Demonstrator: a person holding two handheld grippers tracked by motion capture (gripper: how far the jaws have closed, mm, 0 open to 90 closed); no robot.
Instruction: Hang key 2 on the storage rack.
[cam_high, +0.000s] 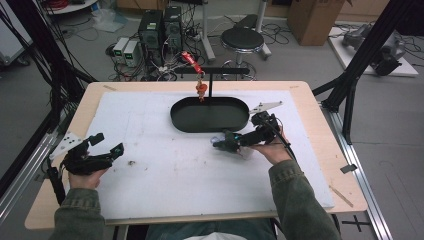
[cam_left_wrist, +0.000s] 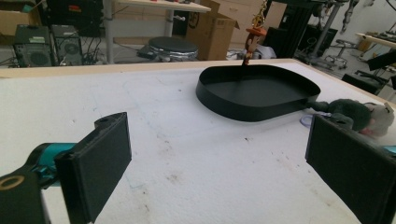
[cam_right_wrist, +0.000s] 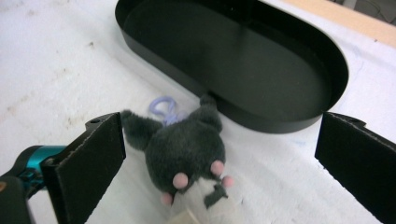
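**Right tool lined up on the soft toy beside the tray**

Starting at nine o'clock on the worktop (cam_high: 150, 200): the left tool (cam_high: 100, 145) sits low over the white mat, jaws wide apart and holding nothing, with bare surface between them in its own view. It is well apart from everything else.

Moving to the centre, at twelve o'clock, the black oval tray (cam_high: 210, 115) lies empty, a thin stand rising behind it with a small orange charm (cam_high: 201, 90) dangling over the far rim.

Now to three o'clock: the right tool (cam_right_wrist: 219, 154) hovers with its jaws spread wide, one on either side of the dark grey soft toy (cam_right_wrist: 187, 149). The toy lies on the mat just outside the tray's near wall, its lilac loop (cam_right_wrist: 163, 107) trailing toward the tray.

The risks, as I judge them: the toy is plush and rounded, so a shallow squeeze could let it squirm out. It also lies near the tray wall, so a jaw could nudge the tray.
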